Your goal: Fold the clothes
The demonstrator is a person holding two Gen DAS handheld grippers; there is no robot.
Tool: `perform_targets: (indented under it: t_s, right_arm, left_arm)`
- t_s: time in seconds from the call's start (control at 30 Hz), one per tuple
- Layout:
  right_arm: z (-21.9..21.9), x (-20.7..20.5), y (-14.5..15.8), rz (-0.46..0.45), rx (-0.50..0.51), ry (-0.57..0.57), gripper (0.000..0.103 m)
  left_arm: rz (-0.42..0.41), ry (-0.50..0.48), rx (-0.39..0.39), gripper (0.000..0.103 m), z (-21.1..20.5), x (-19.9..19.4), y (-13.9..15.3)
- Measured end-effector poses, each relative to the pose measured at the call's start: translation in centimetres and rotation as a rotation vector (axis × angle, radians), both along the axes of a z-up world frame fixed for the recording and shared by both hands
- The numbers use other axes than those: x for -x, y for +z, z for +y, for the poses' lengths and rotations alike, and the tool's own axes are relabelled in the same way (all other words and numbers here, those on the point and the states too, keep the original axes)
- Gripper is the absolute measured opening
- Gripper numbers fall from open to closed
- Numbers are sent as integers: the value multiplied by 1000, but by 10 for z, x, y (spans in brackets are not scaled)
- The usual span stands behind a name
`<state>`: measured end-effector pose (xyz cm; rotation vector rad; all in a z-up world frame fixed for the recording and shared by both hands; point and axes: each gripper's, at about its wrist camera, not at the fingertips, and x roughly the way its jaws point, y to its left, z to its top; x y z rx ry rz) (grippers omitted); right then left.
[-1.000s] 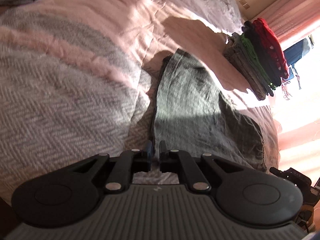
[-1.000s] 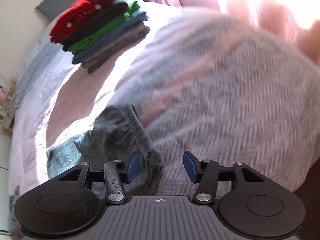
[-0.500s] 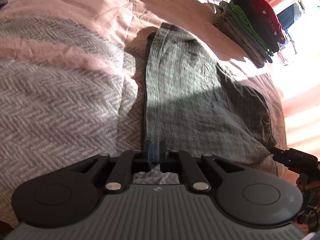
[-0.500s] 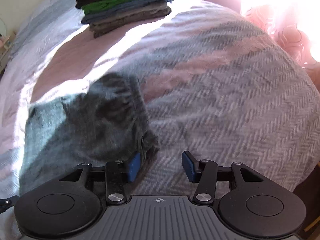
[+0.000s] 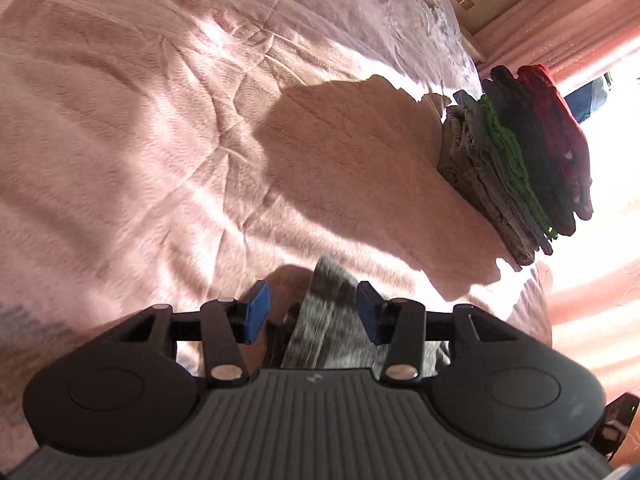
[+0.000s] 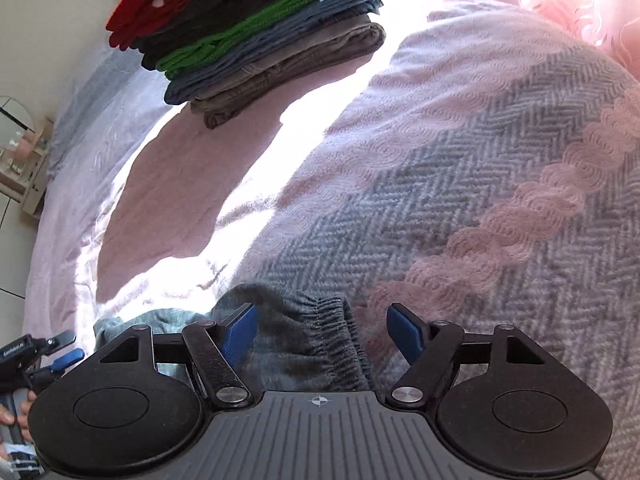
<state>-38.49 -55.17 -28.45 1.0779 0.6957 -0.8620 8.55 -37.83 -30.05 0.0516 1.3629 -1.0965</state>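
Observation:
A grey knit garment (image 5: 326, 292) lies on the bed, its end between the blue pads of my left gripper (image 5: 312, 316). Those jaws are opening and neither pad presses on the cloth. In the right wrist view the garment's elastic waistband (image 6: 308, 340) sits between the pads of my right gripper (image 6: 322, 332). Its jaws are opening too, with the cloth loose between them. The left gripper (image 6: 68, 346) shows at the lower left edge of the right wrist view, held by a person's hand (image 6: 14, 412).
A stack of folded clothes (image 5: 516, 160) (image 6: 256, 36), red on top, then dark, green, blue and grey-brown, stands further up the bed. A pink quilt (image 5: 160, 140) and a grey-and-pink herringbone blanket (image 6: 440, 200) cover the bed. A shelf with a mirror (image 6: 24, 152) stands beyond the bed's edge.
My left gripper, shut on the garment's edge before, has travelled toward the stack and its jaws have parted. The right gripper also moved forward and widened. Far less of the garment shows.

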Motion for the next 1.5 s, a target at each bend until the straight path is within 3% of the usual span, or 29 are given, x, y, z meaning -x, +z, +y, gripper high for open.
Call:
perform_targets:
  t_s: [0.1,0.13,0.2,0.23,0.33,0.47,0.6,0.67,0.77,0.83,0.9,1.0,1.1,1.3,1.5]
  right_arm:
    - [-1,0,-8,8,-9,-7,74]
    - [1,1,-10,12,-8,-9,73]
    - [4,2,-14,19,-5,-14,53]
    - [4,3,-16,18,-12,-21,44]
    - [5,4,-21,22,-14,-37,39]
    - [6,-1,-26,41,-4,-53,39]
    - [6,1,-27,31,-17,-85,39]
    - [6,1,-28,27,-19,-87,39]
    - [7,0,-28,33,-17,-88,39]
    - [8,-2,-29,37,-13,-90,39]
    - [9,-2,-29,37,-9,-91,39]
    - [11,-2,-29,34,-3,-91,39]
    - [11,-2,-29,32,-1,-91,39]
    - [13,-2,-28,30,6,-100,39]
    - [14,-1,-28,27,9,-107,39]
  left_arm:
    - [59,-28,-38,40,-29,-5,-21]
    - [82,-39,-55,30,-35,-6,-27]
    - [80,-42,-40,1,-33,-3,-28]
    - [74,-42,-27,0,-31,-2,-27]
    - [32,43,62,0,-7,-10,-13]
    - [61,103,42,4,4,-17,-26]
    - [110,205,80,32,30,-23,-28]
    - [118,242,63,31,47,-25,-28]
    - [28,130,-4,23,56,-17,-29]
    - [-73,-1,-51,10,52,-5,-30]
    - [-150,-95,-31,10,46,7,-28]
    - [-117,-121,51,11,41,9,-26]
    - [-114,-160,81,11,35,14,-23]
    - [-79,-215,104,12,34,22,-20]
    - [-33,-206,101,17,47,20,-23]
